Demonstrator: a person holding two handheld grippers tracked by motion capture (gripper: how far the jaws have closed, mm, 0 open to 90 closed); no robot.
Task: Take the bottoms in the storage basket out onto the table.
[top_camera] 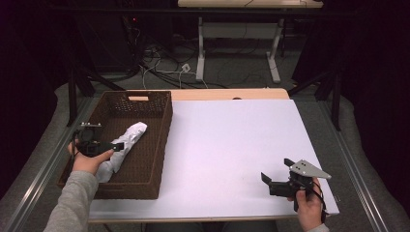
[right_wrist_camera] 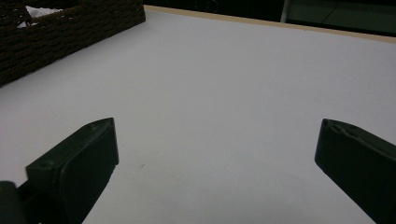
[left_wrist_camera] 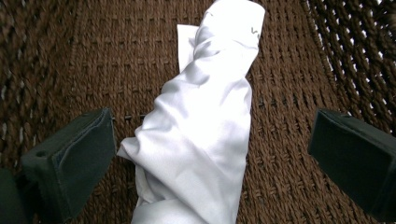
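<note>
Black-jawed left gripper (left_wrist_camera: 205, 154), jaws spread wide, straddles a crumpled white cloth (left_wrist_camera: 205, 126) lying inside the brown woven basket (top_camera: 157, 140).
Right gripper (top_camera: 276, 179), jaws also wide and empty, hovers over the white table (top_camera: 232, 140). Risk, judging from here: closing may pinch only a loose fold, so the cloth slips, or a jaw snags the weave.

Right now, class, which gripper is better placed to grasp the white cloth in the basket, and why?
The left gripper: its open jaws sit either side of the white cloth inside the basket. The right gripper is open over the bare table, far from it.
</note>
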